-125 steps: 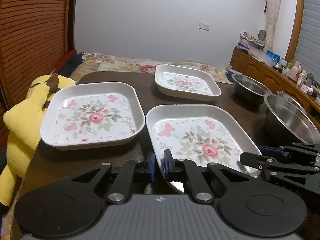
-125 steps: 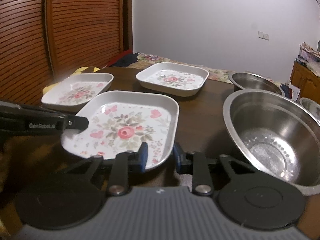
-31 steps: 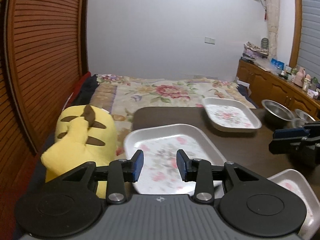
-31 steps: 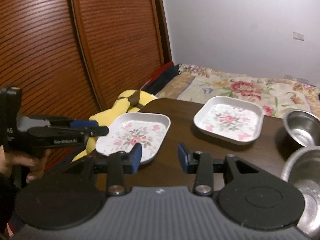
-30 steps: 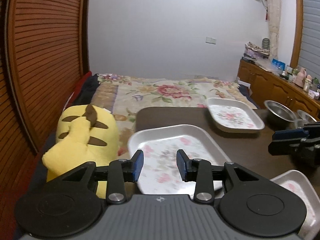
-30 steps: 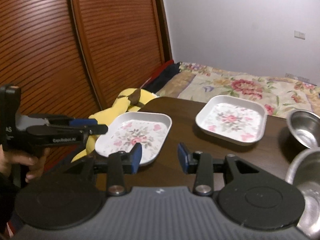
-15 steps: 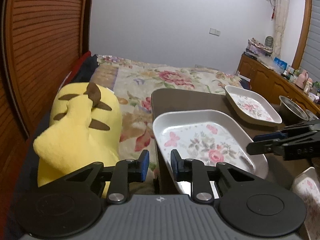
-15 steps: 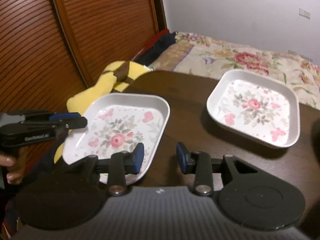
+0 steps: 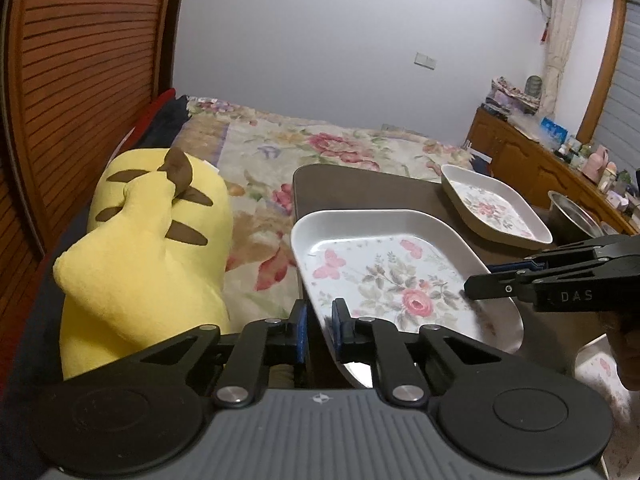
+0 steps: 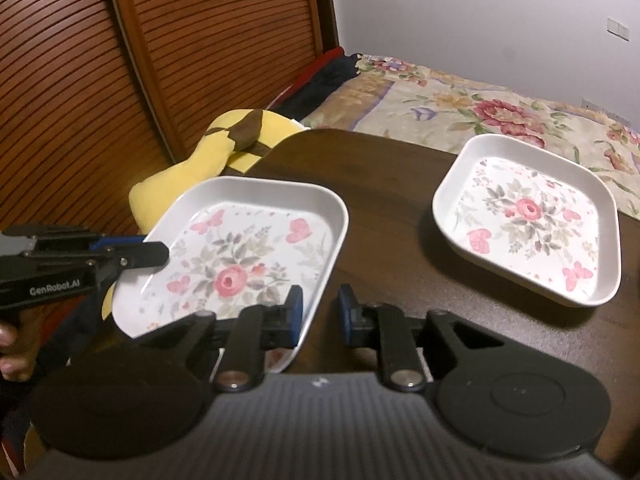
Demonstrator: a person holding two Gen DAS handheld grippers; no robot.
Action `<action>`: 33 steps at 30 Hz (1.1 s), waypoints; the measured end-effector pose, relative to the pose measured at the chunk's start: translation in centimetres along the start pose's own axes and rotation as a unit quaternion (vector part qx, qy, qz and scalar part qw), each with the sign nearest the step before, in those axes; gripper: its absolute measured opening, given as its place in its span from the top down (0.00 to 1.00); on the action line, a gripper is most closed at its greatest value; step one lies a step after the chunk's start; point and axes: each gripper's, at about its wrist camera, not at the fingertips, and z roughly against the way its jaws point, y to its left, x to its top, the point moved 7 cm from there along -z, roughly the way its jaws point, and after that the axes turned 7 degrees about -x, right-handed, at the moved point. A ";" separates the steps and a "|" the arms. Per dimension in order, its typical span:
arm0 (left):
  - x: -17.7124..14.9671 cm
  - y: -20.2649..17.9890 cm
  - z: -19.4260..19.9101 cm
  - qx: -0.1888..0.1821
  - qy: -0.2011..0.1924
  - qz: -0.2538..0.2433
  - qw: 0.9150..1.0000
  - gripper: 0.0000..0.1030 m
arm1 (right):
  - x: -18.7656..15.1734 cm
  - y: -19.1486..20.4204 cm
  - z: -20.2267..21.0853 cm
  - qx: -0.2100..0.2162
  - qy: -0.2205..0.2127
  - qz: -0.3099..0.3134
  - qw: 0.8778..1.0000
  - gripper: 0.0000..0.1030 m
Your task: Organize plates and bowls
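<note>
A square white floral plate lies at the left end of the dark table. My left gripper straddles its near-left rim. The jaws are closing, and the pads sit tight on the rim. In the right wrist view this left gripper reaches over the plate's left edge. My right gripper is closing on the plate's right rim, one pad inside and one outside. A second floral plate rests farther back on the table.
A yellow plush toy lies against the table's left edge, beside a bed with a floral cover. Part of a third floral plate shows at the lower right. A steel bowl stands at the far right. A slatted wooden wall is close on the left.
Both grippers have come down and in onto the left plate, and their jaws have narrowed from wide apart to around its rims. About four seconds ago they held a different, nearer plate.
</note>
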 end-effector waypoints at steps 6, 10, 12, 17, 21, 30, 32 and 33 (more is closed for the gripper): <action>0.1 0.0 0.0 -0.002 0.002 0.000 1.000 0.89 | 0.1 0.1 -0.2 0.005 0.002 0.007 1.000 0.86; 0.1 -0.3 0.0 0.004 0.005 -0.001 1.000 0.89 | 0.2 0.2 -0.2 0.010 0.005 0.008 1.000 0.89; 0.2 -0.4 0.1 0.002 0.003 0.000 1.000 0.89 | 0.1 0.1 -0.1 0.011 0.008 0.002 1.000 0.89; 0.7 -1.5 0.8 0.002 -0.003 -0.008 1.000 0.89 | -0.1 -0.4 0.9 0.016 0.004 -0.012 1.000 0.89; 0.9 -2.6 0.9 0.001 -0.002 -0.011 1.000 0.89 | -0.1 -1.0 2.1 0.013 -0.005 -0.024 1.000 0.89; 1.6 -6.6 1.4 -0.013 -0.002 -0.039 0.999 0.89 | -0.8 -3.3 5.6 -0.008 -0.024 -0.047 0.999 0.89; 1.7 -7.6 1.4 -0.019 -0.001 -0.044 0.999 0.89 | -1.1 -4.0 6.4 -0.013 -0.028 -0.051 0.998 0.89; 1.7 -8.1 1.4 -0.021 -0.001 -0.046 0.999 0.89 | -1.2 -4.3 6.8 -0.016 -0.029 -0.054 0.998 0.89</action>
